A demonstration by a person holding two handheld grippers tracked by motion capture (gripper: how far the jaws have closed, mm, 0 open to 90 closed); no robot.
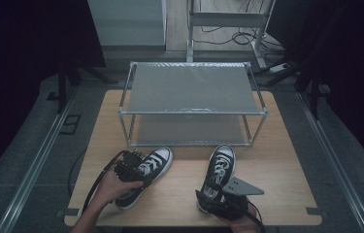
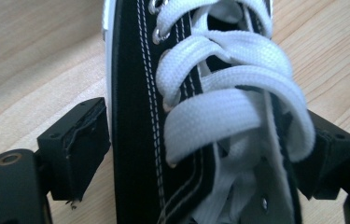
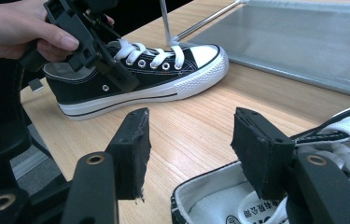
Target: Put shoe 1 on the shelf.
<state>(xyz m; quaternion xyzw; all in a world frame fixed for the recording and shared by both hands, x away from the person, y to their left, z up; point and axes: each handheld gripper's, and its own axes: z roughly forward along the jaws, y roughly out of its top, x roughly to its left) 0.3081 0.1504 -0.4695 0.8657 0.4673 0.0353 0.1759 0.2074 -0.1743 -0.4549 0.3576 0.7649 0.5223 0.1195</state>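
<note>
Shoes are what this is all about: two black-and-white canvas sneakers sitting on the wooden table [image 1: 276,160] in front of a low two-shelf metal rack [image 1: 192,87], both shelves bare. The left sneaker [image 1: 146,175] lies near the left front of the table, toe angled toward the rack, and the left gripper [image 1: 132,167] is down over its laced part. In the left gripper view the jaws straddle the upper, one pad [image 2: 80,140] a hair off the outer side and the other tucked against the laces on the far side, so I'd call it parted around the shoe and not squeezing it. Makes sense if the person is lining up a grab across the narrow middle, where the shoe is stiff enough to lift without flopping. The right sneaker [image 1: 220,170] sits well apart from the first, toe pointing straight at the rack. The right gripper [image 1: 217,195] hangs at its heel end with jaws standing wide; the right gripper view shows one pad over bare table and the other just inside the heel opening, nothing pinched. My guess is it's set to clamp the heel collar, the easy handle on that end. Both toes facing the shelves looks like prep for sliding them in nose first.
</note>
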